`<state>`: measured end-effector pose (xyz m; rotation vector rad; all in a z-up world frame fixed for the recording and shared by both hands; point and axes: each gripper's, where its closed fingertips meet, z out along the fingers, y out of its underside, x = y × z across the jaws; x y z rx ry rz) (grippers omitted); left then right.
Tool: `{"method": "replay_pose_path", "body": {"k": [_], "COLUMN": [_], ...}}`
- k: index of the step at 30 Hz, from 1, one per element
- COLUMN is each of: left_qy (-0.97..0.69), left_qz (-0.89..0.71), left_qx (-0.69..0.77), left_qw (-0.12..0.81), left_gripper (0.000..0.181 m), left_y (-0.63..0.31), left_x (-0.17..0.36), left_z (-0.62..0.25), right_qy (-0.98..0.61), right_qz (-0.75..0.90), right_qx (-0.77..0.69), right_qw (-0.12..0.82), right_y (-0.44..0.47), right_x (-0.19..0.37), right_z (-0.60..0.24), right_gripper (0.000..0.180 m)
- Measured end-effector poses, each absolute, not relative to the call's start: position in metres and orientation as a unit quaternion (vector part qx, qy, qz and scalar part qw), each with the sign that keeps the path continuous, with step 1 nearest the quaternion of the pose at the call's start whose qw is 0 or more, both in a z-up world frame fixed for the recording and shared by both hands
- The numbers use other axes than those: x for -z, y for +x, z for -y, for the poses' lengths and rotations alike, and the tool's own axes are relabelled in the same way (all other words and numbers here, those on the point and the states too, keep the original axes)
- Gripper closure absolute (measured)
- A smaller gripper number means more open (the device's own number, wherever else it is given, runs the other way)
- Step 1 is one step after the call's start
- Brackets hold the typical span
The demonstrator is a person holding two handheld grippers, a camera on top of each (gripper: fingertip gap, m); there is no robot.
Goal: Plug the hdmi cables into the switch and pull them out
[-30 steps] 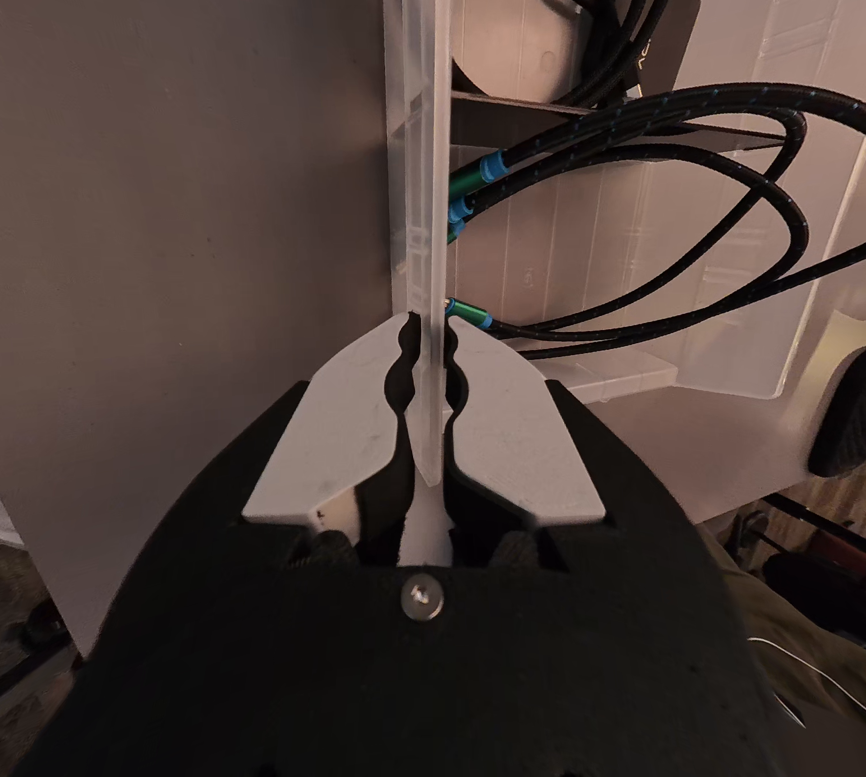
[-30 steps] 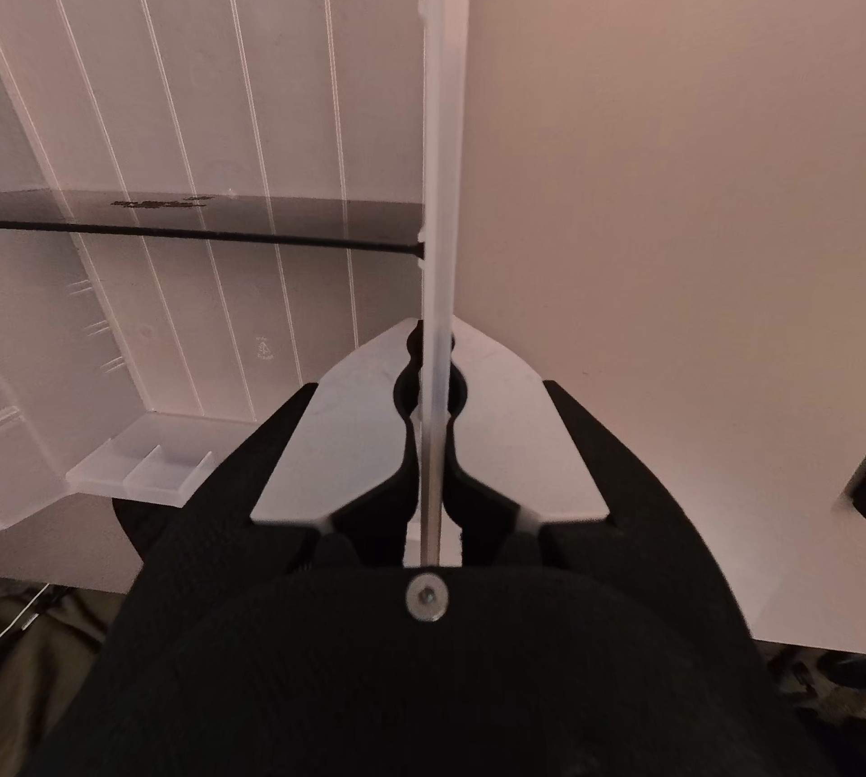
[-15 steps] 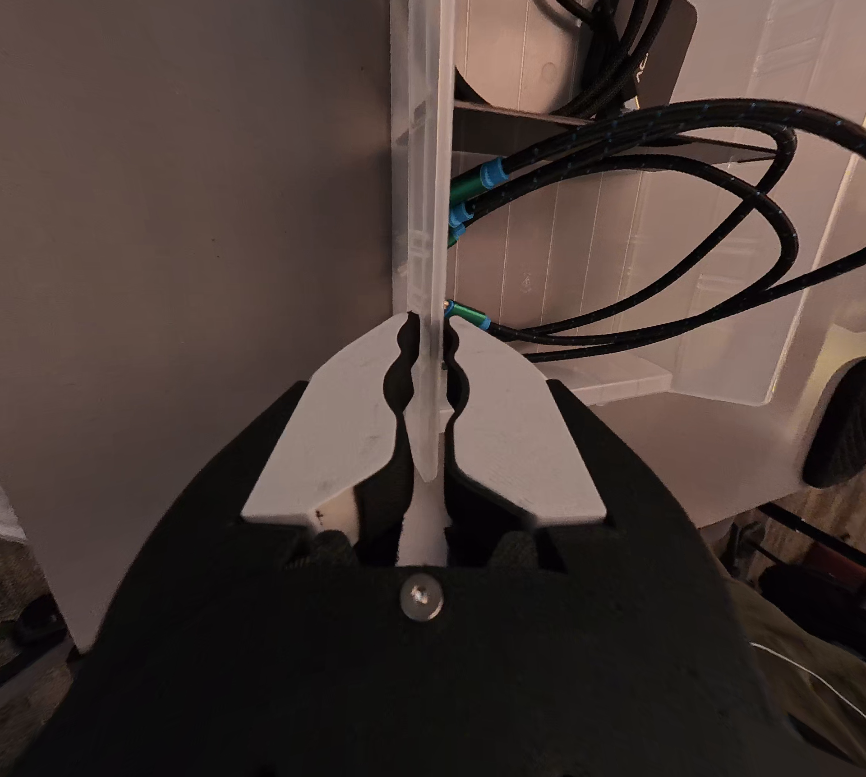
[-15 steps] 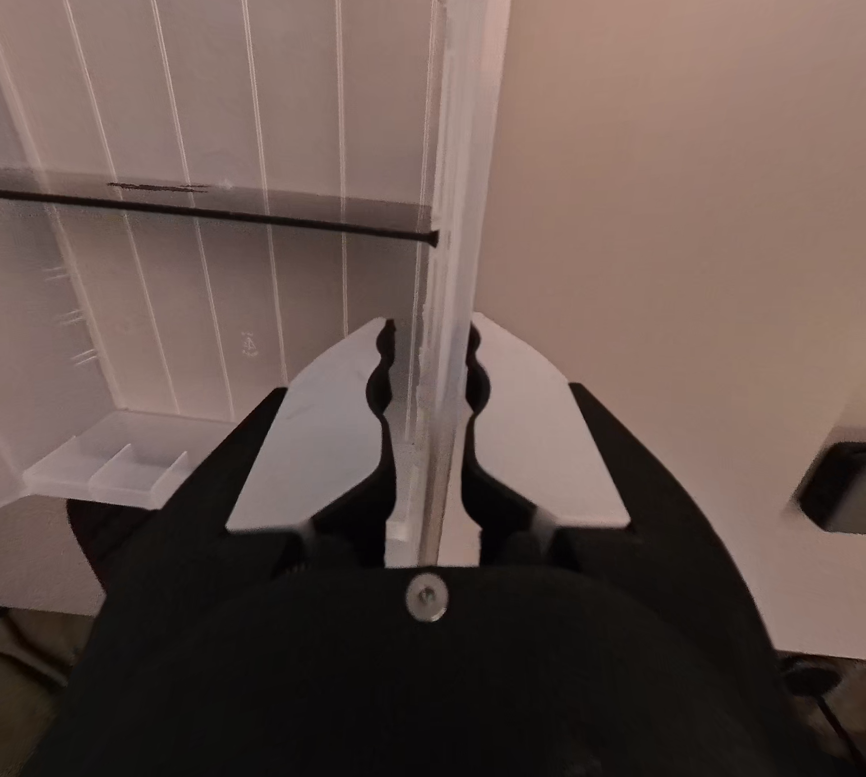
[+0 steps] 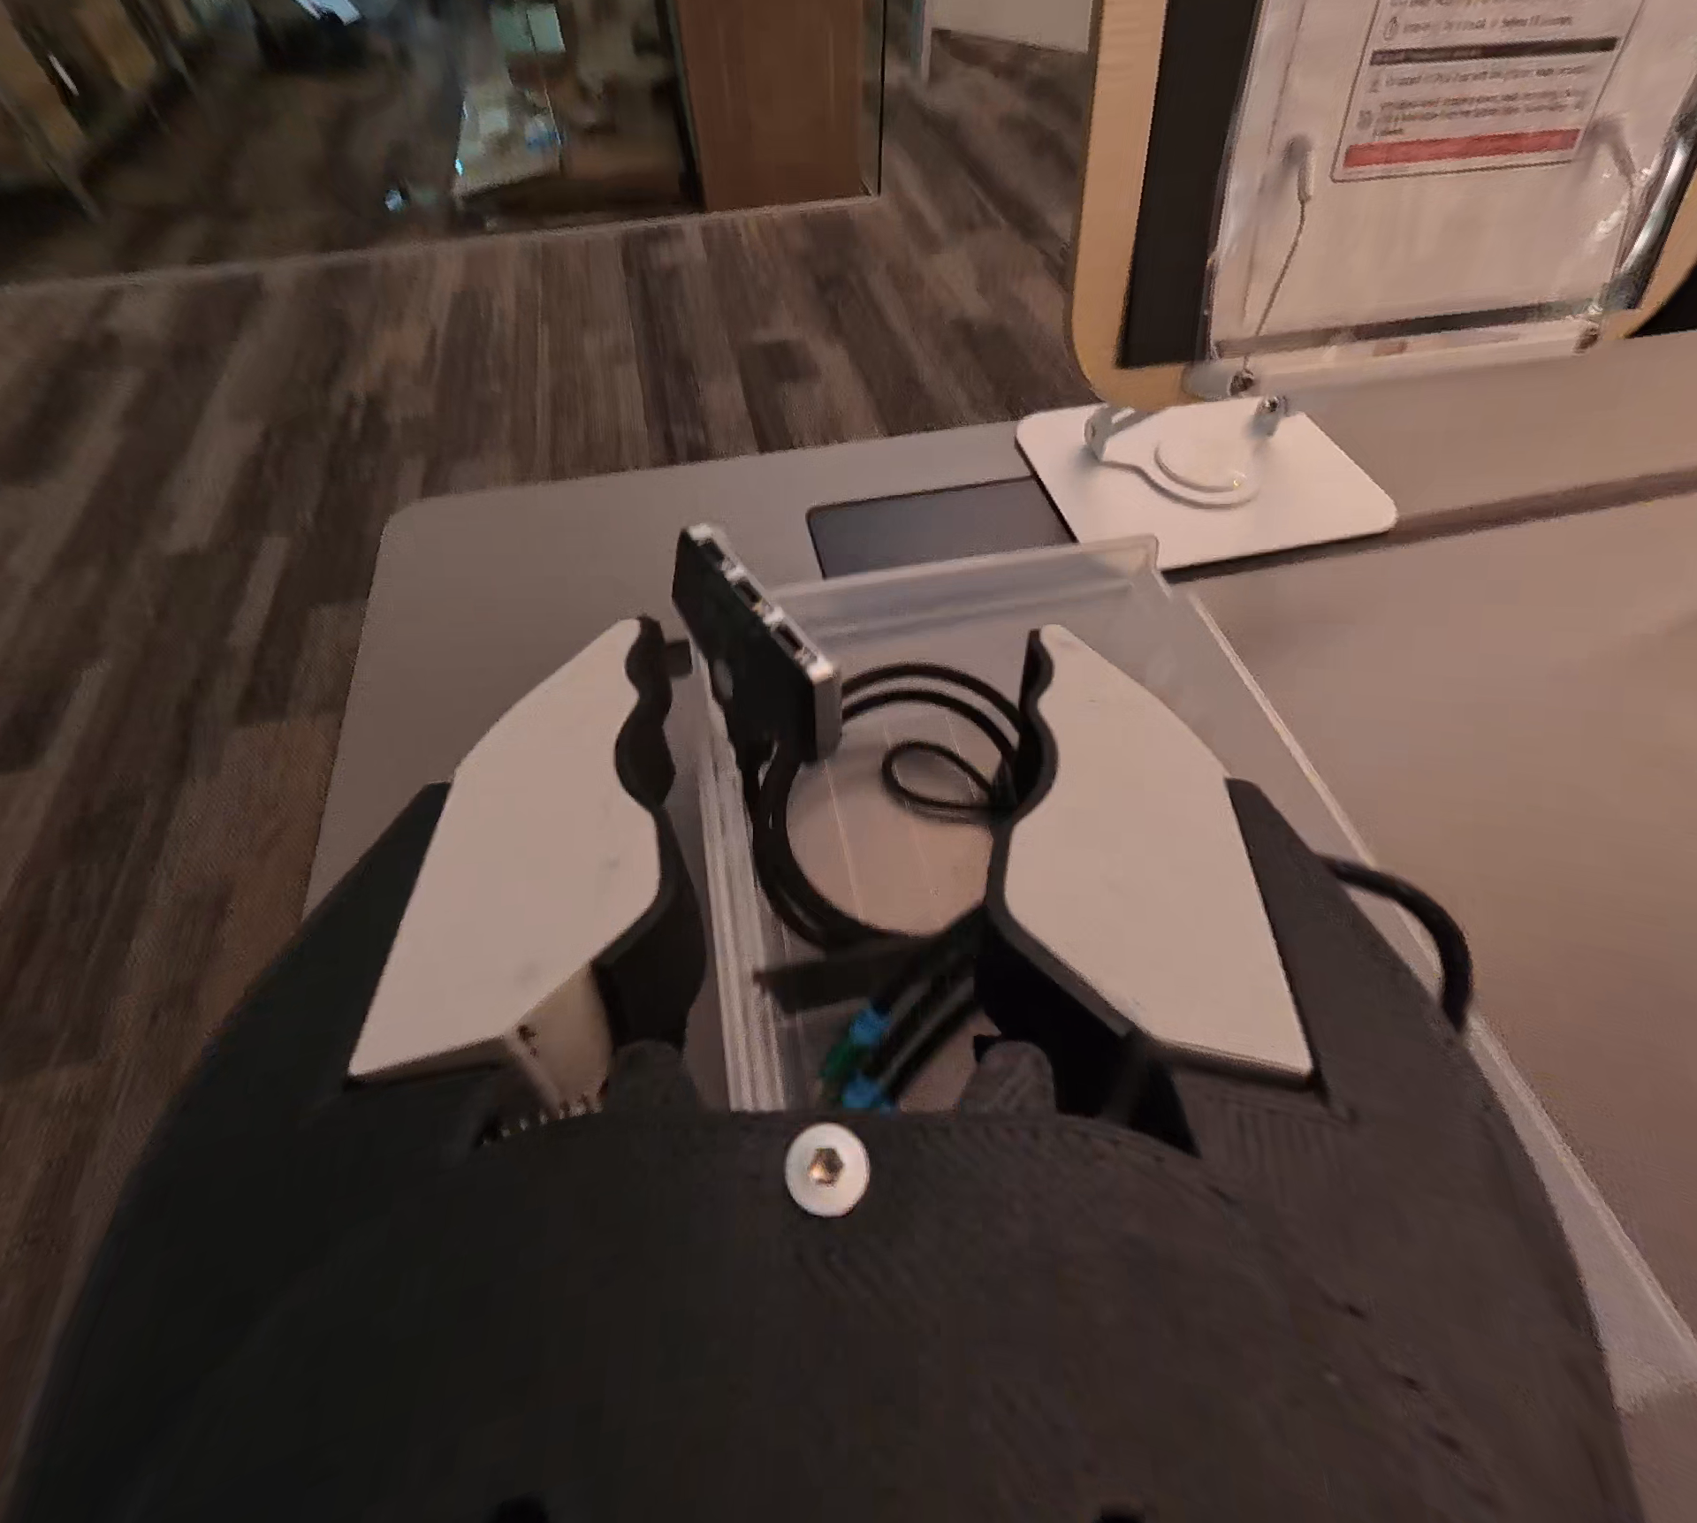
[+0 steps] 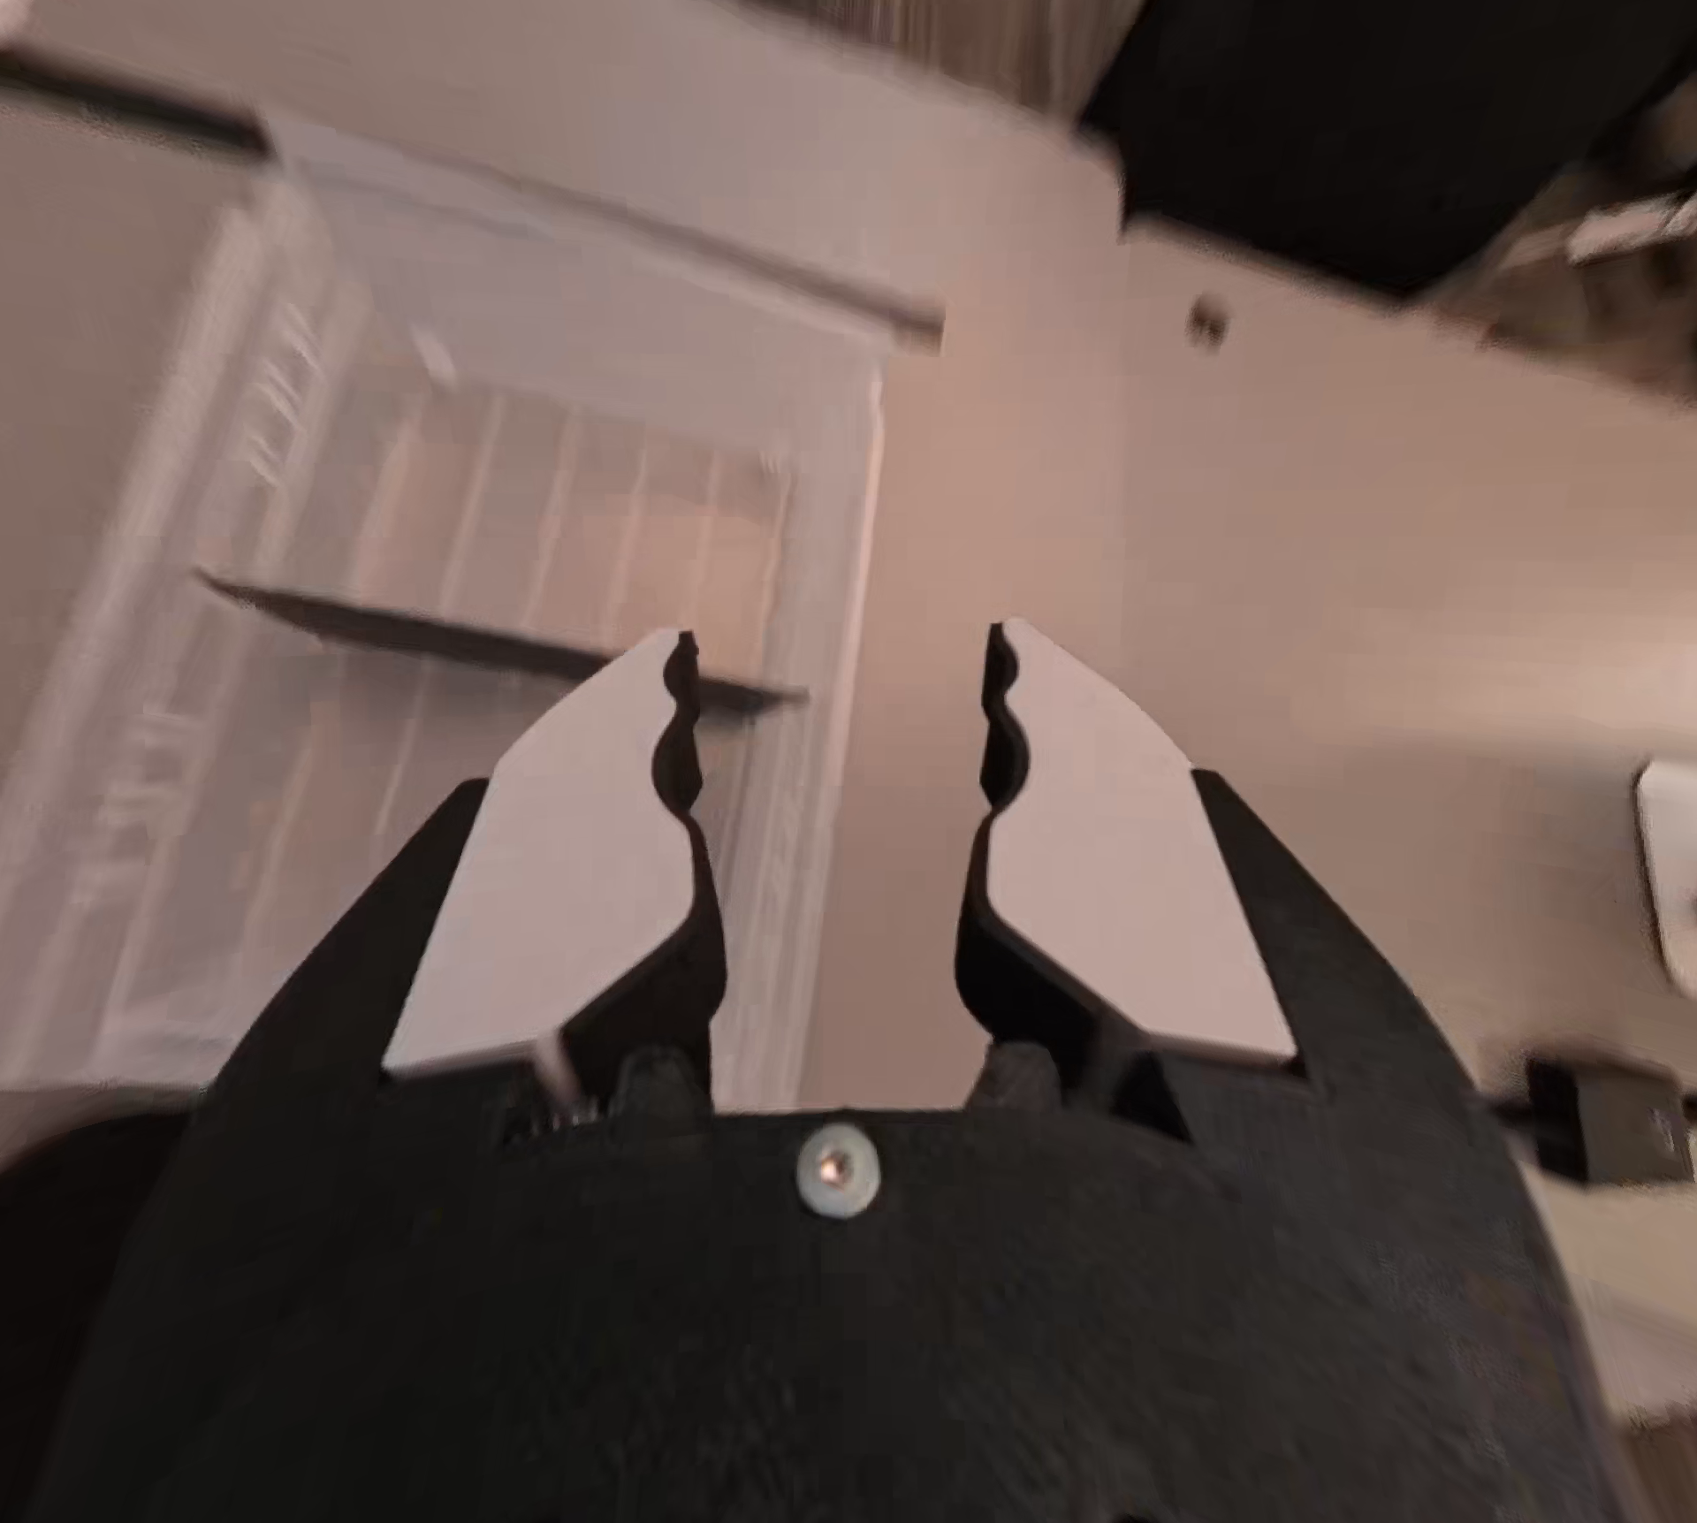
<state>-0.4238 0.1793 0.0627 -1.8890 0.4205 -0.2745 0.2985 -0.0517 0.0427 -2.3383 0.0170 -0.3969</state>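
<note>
On the grey table [image 5: 514,561], clear bin [image 5: 964,606] released a second earlier: left gripper [image 5: 849,634] and right gripper [image 6: 840,634] gaped empty; switch [image 5: 758,657] propped on its rim, hdmi cables [image 5: 918,1011] inside, unplugged, awaiting pickup.

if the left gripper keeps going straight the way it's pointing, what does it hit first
Probably the coiled black cable in the clear plastic box, which lies between the open left gripper's tips. The black switch stands just left of that line; depth is unclear.
</note>
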Motion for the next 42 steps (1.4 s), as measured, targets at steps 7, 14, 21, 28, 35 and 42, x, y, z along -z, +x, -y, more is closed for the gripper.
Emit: {"method": "replay_pose_path", "body": {"k": [7,14,21,28,35,42], "left_qy": [-0.856,-0.888,-0.871,-0.822,-0.642,-0.490], "left_qz": [-0.165,-0.152,-0.185,-0.196,-0.220,-0.326], "left_qx": [-0.032,-0.133,-0.153,-0.120,-0.158,-0.087], "left_qw": [0.488,0.413,0.428,0.521,0.717,0.804], "left_gripper": [0.098,0.118,0.154,0.159,0.160,0.160], "left_y": [-0.421,-0.441,-0.435,-0.413,-0.366,-0.259], "left_x": [0.001,0.039,0.045,-0.015,-0.153,-0.224], "left_z": [-0.223,-0.236,-0.243,-0.230,-0.160,-0.040], "right_qy": [-0.678,-0.626,-0.662,-0.656,-0.655,-0.661], "right_qz": [0.051,0.093,0.106,0.088,0.089,0.107], "right_qx": [0.137,0.142,0.162,0.115,0.115,0.129], "right_qw": [0.721,0.761,0.725,0.741,0.742,0.732], "right_y": [0.175,0.114,0.139,0.151,0.150,0.141], "right_x": [-0.178,-0.201,-0.173,-0.174,-0.175,-0.171], "right_z": [0.032,0.022,0.005,0.007,0.009,0.005], "right_gripper": [0.117,0.118,0.120,0.125,0.127,0.127]}}
